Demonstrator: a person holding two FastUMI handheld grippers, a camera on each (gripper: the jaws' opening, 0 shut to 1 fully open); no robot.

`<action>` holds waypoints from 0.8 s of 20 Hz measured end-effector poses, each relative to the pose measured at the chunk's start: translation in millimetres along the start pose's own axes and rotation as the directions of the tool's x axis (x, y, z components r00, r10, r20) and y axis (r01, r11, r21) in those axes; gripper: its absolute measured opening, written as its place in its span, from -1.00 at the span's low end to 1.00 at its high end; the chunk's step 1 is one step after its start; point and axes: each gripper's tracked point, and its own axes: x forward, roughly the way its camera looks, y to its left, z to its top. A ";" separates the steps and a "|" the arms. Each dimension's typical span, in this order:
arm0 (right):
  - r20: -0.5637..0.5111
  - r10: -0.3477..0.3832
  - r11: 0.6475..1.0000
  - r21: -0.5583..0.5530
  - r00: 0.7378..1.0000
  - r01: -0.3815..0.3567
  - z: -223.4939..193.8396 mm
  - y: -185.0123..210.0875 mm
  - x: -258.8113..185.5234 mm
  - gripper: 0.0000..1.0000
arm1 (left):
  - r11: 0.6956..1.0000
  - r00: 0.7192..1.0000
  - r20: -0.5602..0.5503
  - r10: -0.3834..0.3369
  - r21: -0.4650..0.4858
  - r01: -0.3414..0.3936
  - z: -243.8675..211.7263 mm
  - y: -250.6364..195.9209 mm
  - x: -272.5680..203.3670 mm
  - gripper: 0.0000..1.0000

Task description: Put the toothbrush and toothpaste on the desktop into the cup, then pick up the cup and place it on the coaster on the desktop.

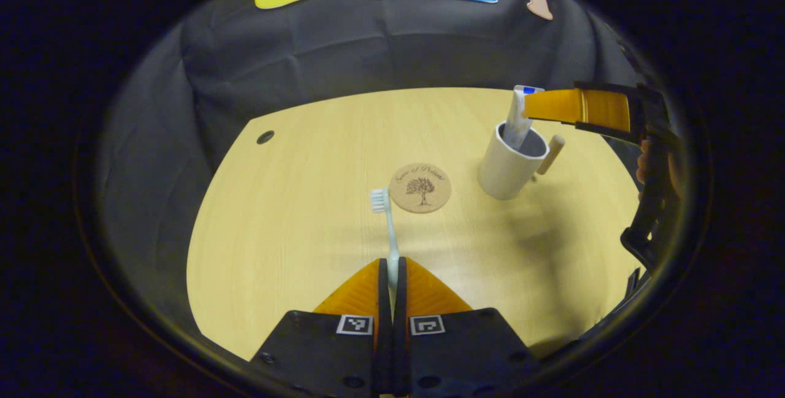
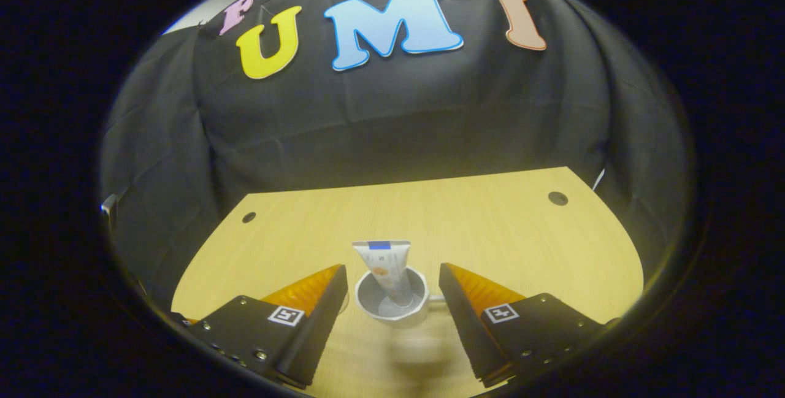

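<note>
Standing in the cup (image 2: 392, 303), toothpaste (image 2: 387, 270) sits between the right claw's (image 2: 392, 278) spread fingers.

Toothpaste (image 2: 389, 272) upright in white cup (image 2: 392, 306), toothbrush (image 1: 386, 226) gripped, coaster (image 1: 421, 187) bare

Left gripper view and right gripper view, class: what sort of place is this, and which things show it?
Probably a staged recording booth: a wooden desktop backed by a black cloth wall, with bathroom props, a cup and toothbrush.
</note>
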 end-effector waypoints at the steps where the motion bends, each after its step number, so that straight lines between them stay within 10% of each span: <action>1: 0.011 -0.003 1.000 0.007 1.000 0.003 4.2 -3.1 -6.0 0.82 | 1.000 1.000 0.026 -0.004 0.007 0.004 7.3 -2.1 -1.9 -0.84; 16: -0.036 -0.209 0.977 0.043 0.977 0.210 -17.3 -95.4 -74.1 0.81 | 0.975 0.898 0.418 -0.134 0.215 0.046 143.7 -83.0 -8.5 -0.84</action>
